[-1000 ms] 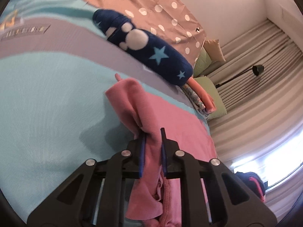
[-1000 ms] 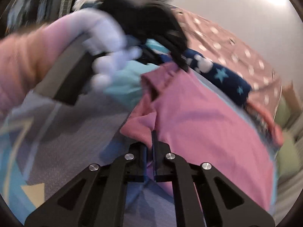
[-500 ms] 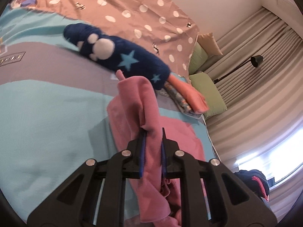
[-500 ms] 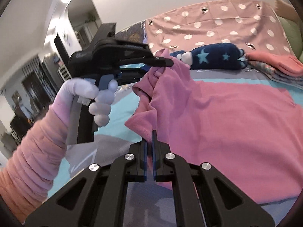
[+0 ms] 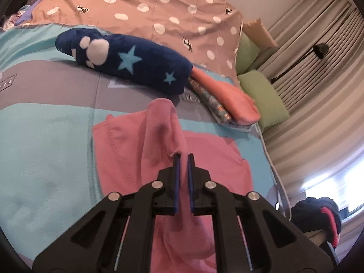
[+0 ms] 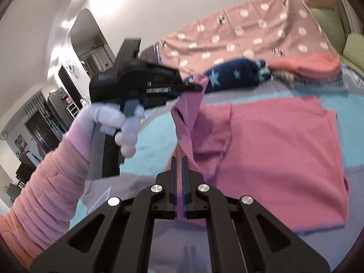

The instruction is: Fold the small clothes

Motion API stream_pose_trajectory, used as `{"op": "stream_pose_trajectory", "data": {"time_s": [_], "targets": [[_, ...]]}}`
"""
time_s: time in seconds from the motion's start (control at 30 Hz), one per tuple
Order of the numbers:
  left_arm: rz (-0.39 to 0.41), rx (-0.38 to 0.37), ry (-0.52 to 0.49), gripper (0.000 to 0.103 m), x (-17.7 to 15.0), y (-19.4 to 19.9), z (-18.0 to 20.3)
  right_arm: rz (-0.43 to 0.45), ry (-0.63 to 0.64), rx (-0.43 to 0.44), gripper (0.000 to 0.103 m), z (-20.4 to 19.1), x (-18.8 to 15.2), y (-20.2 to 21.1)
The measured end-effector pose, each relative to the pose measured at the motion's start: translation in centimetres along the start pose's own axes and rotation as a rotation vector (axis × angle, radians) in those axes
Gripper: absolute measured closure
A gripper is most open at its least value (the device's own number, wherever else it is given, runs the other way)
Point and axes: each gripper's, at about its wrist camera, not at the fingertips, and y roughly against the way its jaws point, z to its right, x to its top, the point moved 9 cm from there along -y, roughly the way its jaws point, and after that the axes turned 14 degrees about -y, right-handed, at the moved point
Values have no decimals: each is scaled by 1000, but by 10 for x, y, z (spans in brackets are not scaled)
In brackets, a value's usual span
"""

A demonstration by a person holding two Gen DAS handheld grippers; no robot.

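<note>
- Both grippers are seen with fingers nearly together: the left gripper (image 5: 183, 159) is clamped on a raised fold of the pink garment (image 5: 204, 159), while the right gripper (image 6: 179, 161) has a narrow gap (whether cloth is pinched there cannot be told).
- Most of the garment is spread flat on the teal and grey bedspread (image 5: 45, 136).
- Beyond it, a navy star-patterned roll (image 5: 141, 66) is laid beside a folded coral stack (image 5: 227, 93).
- Farthest back, a polka-dot cover (image 5: 159, 11) is draped.

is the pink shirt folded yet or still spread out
Partly folded: the pink shirt lies mostly flat, one side lifted by the left gripper and right gripper.
</note>
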Motion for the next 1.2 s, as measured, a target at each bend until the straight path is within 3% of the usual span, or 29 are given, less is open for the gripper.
{"op": "stream_pose_trajectory", "data": {"time_s": [0.07,0.17,0.2,0.43,0.6,0.7,0.83,0.97,1.07,1.2], "targets": [[-20,8,-10,92,-3,-9,5,-39,-38,-2,99,16,-7,1],[-35,34,-51,57,-6,-19,16,-75,-105,-17,97,40,-13,4],[-38,60,-83,55,-7,-21,20,-92,-139,-21,97,51,-15,5],[-12,117,-217,53,-35,8,39,-166,-269,-30,90,95,-26,10],[4,159,-252,52,-92,45,34,-264,-334,88,69,80,-38,1],[13,186,-311,51,-129,62,40,-297,-334,101,67,72,-37,-6],[-8,188,-423,48,-166,63,62,-310,-380,83,64,76,-26,-11],[-25,197,-505,45,-174,51,74,-331,-481,133,56,78,-22,-11],[17,192,-436,45,-158,57,62,-338,-517,148,46,73,-25,-14],[82,231,-295,45,-146,78,25,-364,-543,156,46,61,-29,-32]]}}
